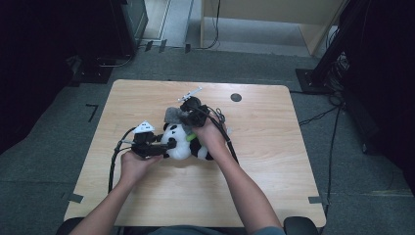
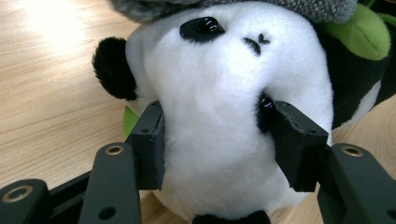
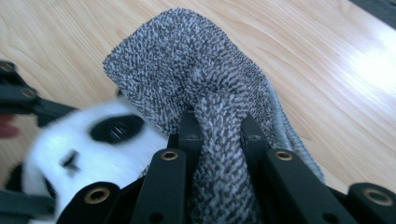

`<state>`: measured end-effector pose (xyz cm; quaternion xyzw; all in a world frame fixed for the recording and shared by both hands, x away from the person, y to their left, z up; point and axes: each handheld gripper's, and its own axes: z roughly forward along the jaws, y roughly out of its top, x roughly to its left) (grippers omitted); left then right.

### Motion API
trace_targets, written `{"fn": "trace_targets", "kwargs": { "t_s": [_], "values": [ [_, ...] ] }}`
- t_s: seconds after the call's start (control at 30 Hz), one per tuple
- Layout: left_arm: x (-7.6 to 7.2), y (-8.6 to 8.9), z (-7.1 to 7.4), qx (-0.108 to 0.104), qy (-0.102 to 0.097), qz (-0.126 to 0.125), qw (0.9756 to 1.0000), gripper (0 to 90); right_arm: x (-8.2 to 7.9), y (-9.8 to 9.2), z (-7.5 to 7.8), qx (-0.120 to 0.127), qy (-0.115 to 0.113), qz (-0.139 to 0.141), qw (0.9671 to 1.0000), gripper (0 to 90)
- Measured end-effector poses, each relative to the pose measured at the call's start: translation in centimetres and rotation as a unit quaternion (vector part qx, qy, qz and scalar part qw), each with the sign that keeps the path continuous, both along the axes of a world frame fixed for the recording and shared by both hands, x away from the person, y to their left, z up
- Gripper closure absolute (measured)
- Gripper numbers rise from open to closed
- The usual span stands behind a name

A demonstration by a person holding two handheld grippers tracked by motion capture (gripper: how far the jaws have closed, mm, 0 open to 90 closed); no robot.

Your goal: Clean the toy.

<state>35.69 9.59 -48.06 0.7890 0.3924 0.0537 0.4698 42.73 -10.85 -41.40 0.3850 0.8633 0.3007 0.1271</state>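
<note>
A black-and-white plush panda [image 1: 178, 143] lies in the middle of the wooden table [image 1: 274, 147]. My left gripper [image 1: 170, 145] comes in from the left and is shut on the panda's white head [image 2: 224, 93], one pad pressing in at each side. A green plush piece [image 2: 364, 35] sits by the panda's black body. My right gripper [image 1: 188, 117] hangs just above the panda's head, shut on a grey knitted cloth [image 3: 187, 70] bunched between its jaws. The cloth [image 1: 172, 115] drapes over the top of the head, and the panda's face [image 3: 84, 140] lies blurred under it.
A small black round hole [image 1: 236, 97] marks the table's far right part. Black cables [image 1: 113, 164] trail from both grippers across the table. Dark stands [image 1: 323, 68] and a wooden cabinet [image 1: 274, 12] stand on the grey floor beyond.
</note>
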Motion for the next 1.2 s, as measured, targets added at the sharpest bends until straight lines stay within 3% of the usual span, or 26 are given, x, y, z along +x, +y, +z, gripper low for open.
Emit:
{"fn": "trace_targets", "kwargs": {
  "t_s": [0.13, 0.3, 0.47, 0.63, 0.77, 0.93, 1.03, 1.2],
  "values": [
    [0.0, -0.1, -0.1, -0.003, -0.003, -0.002, 1.0, 43.5, 0.0, -1.1, 0.1, -0.02, -0.011, 0.0, 0.9997, 77.5],
    [0.0, -0.1, -0.1, -0.002, -0.004, -0.004, 1.0, 43.4, 0.3, -3.2, 0.9, -0.007, -0.014, -0.017, 0.9997, 77.5],
    [0.0, -0.1, -0.1, -0.003, -0.006, -0.004, 1.0, 42.9, 0.5, -5.2, 1.7, -0.013, -0.024, -0.047, 0.9985, 77.6],
    [-0.1, 0.0, -0.1, -0.002, -0.01, -0.006, 0.9999, 42.8, 0.8, -6.7, 2.1, -0.005, -0.015, -0.064, 0.9979, 77.5],
    [-0.1, 0.0, -0.2, -0.003, -0.011, -0.007, 0.9999, 42.1, 0.7, -7.5, 3.3, 0.0, -0.03, -0.074, 0.9968, 77.4],
    [-0.2, 0.2, -0.3, -0.009, -0.014, -0.008, 0.9998, 41.5, 0.2, -7.2, 5.3, 0.03, -0.044, -0.071, 0.996, 77.4],
    [-0.2, 0.2, -0.3, -0.01, -0.018, -0.009, 0.9998, 40.5, -0.5, -5.9, 6.6, 0.047, -0.048, -0.047, 0.9966, 77.4],
    [-0.2, 0.2, -0.3, -0.012, -0.02, -0.01, 0.9997, 39.4, -1.7, -3.9, 6.7, 0.049, -0.048, -0.016, 0.9975, 77.1]
  ]
}}
